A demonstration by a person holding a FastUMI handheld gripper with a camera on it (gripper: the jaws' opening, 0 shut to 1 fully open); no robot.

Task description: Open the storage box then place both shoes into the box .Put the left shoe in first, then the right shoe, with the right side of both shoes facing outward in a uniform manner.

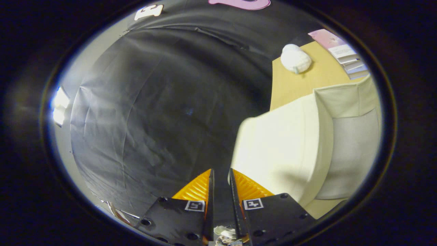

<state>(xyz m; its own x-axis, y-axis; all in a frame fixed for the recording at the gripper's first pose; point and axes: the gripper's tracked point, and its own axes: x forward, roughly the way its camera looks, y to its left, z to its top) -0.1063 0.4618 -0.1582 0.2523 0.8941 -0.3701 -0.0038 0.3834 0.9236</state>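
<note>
Black cloth walls off most of what lies ahead of you, and a pale wooden table [300,85] runs beside it. Your gripper [221,181] points at the cloth, its two fingers nearly together with a narrow empty gap between them, holding nothing.

Just beside the fingers stands the storage box [280,150], cream-coloured, with what looks like fabric-covered panels. One broad panel faces you; beyond it, folded wall pieces and a greyer panel [355,150] can be seen. Whether that broad panel is a lid, and whether the box is open, cannot be told, and its inside is hidden, so nothing can be said about its contents.

Judging by its look, the box is light and semi-stiff: a panel should swing easily but may flex or slide the whole box if you pull hard. A thin free edge is the likely place to pinch.

Well beyond the box, on the table, rests a white rounded soft-looking item [295,58], possibly a shoe, though too small to be sure. If so, expect it to be light and squashy; grip its collar or heel. A stack of booklets [344,54] lies near it.
</note>
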